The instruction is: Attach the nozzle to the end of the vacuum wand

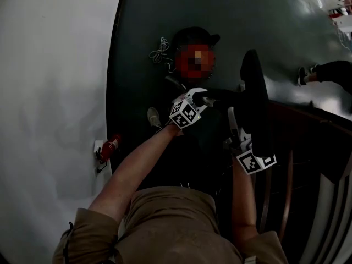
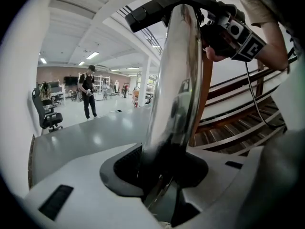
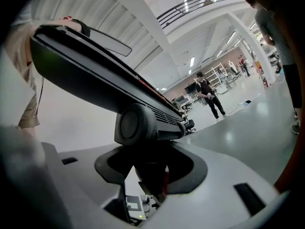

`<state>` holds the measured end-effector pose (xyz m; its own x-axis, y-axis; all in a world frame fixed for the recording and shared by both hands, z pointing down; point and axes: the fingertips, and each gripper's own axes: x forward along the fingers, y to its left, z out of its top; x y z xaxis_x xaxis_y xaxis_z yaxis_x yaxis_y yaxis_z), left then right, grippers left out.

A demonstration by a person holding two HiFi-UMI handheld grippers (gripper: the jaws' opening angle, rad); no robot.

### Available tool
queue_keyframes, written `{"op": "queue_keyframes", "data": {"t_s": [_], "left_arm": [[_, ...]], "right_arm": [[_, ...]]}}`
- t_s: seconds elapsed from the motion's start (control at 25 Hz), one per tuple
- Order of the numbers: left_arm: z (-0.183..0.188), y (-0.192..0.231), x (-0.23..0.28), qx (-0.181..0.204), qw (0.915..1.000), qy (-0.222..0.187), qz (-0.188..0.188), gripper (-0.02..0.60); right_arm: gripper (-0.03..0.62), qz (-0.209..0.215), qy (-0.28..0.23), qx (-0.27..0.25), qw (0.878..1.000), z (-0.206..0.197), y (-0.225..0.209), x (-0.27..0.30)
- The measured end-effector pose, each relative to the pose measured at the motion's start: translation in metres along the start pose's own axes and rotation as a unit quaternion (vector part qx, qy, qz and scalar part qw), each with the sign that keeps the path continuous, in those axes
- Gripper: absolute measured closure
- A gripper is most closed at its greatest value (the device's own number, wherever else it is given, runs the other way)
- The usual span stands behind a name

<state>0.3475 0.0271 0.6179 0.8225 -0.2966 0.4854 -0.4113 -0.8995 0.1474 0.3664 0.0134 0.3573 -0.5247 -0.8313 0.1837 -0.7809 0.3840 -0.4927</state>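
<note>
In the left gripper view a shiny chrome vacuum wand [image 2: 176, 80] runs up from between the jaws of my left gripper [image 2: 167, 175], which is shut on it. Its top end meets the black floor nozzle [image 2: 167, 6], and the right gripper's marker cube [image 2: 248, 42] sits beside it. In the right gripper view the long black nozzle [image 3: 95, 75] stretches up to the left, and my right gripper [image 3: 150, 173] is shut on its neck. In the dim head view, the left gripper [image 1: 201, 99] and right gripper [image 1: 237, 130] sit close together, with the nozzle [image 1: 256, 92] standing above the right one.
Dark wooden rails [image 1: 286, 191] run along the right [image 2: 238, 113]. A person in a dark cap [image 1: 195, 37] stands just ahead on the dark floor, near a coiled cable [image 1: 159, 51]. A red and white object [image 1: 107, 147] lies by the white wall. Farther off are another person [image 2: 88, 92] and an office chair [image 2: 47, 113].
</note>
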Motion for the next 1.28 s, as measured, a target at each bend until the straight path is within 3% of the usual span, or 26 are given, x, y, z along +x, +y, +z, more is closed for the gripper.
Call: {"op": "queue_keyframes", "data": {"t_s": [0.24,0.52,0.8,1.28], "left_arm": [[0.006,-0.017,0.012,0.028,0.9994,-0.019,-0.011,0.431],[0.005,-0.034,0.022,0.031,0.9993,-0.019,-0.007,0.431],[0.006,-0.032,0.025,0.035,0.9990,-0.026,-0.007,0.431],[0.009,-0.018,0.033,0.030,0.9993,0.002,-0.020,0.443]], "right_arm": [[0.402,-0.010,0.016,-0.035,0.999,-0.019,-0.004,0.003],[0.402,-0.043,0.027,-0.087,0.995,-0.023,-0.006,-0.011],[0.402,-0.044,0.028,-0.113,0.992,-0.021,-0.006,-0.001],[0.403,-0.048,0.030,-0.156,0.986,-0.017,-0.009,0.019]]}}
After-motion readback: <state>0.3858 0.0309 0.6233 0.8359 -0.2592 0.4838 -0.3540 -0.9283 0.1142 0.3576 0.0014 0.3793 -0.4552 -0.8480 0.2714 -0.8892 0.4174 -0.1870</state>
